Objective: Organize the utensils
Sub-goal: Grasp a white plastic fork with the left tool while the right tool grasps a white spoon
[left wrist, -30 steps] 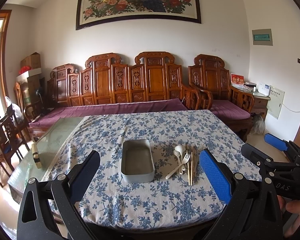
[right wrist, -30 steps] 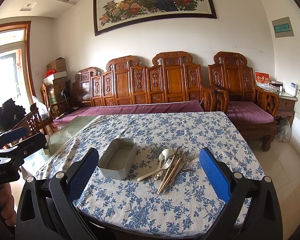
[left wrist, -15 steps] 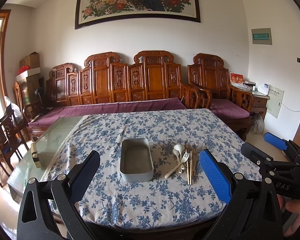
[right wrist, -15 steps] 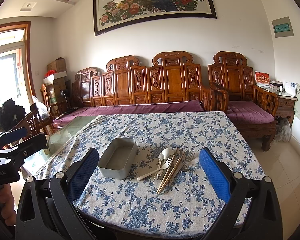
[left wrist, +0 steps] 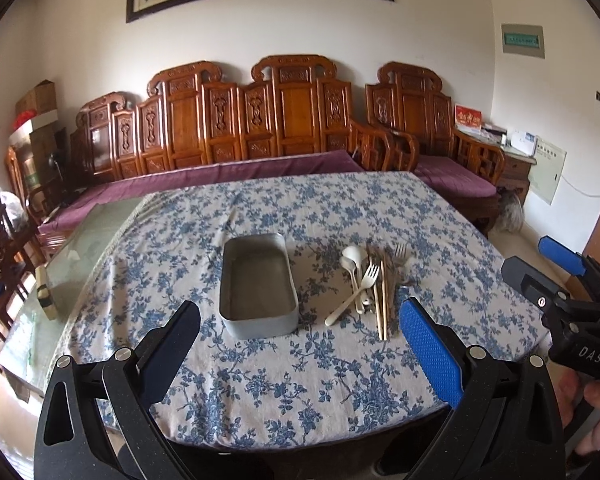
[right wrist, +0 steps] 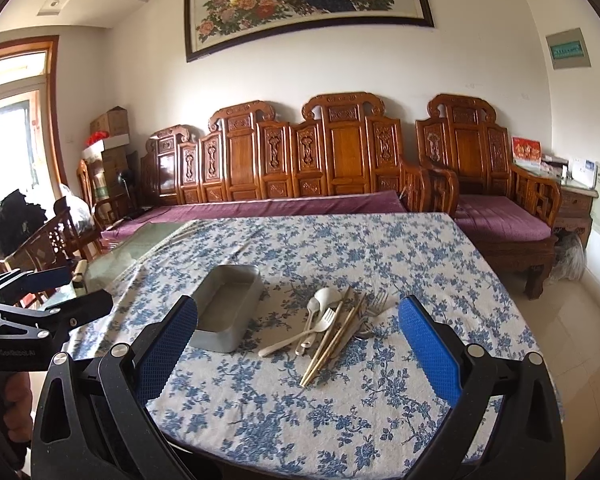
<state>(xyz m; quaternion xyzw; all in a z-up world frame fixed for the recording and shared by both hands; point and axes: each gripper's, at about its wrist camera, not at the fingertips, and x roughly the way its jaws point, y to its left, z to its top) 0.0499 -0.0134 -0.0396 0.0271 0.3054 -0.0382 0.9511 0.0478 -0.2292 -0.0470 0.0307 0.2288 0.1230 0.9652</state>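
We had barely begun: both our left gripper and right gripper hung wide open and empty, the utensils lay heaped just beside the empty metal tray.

We see a table with a tin near its middle. Just right of the tin lies a heap of utensils: spoons at the left of it, a fork slanting across, chopsticks alongside, another fork at the far right. Behind the table stands a bench, above it a picture. An armchair stands right of the bench.
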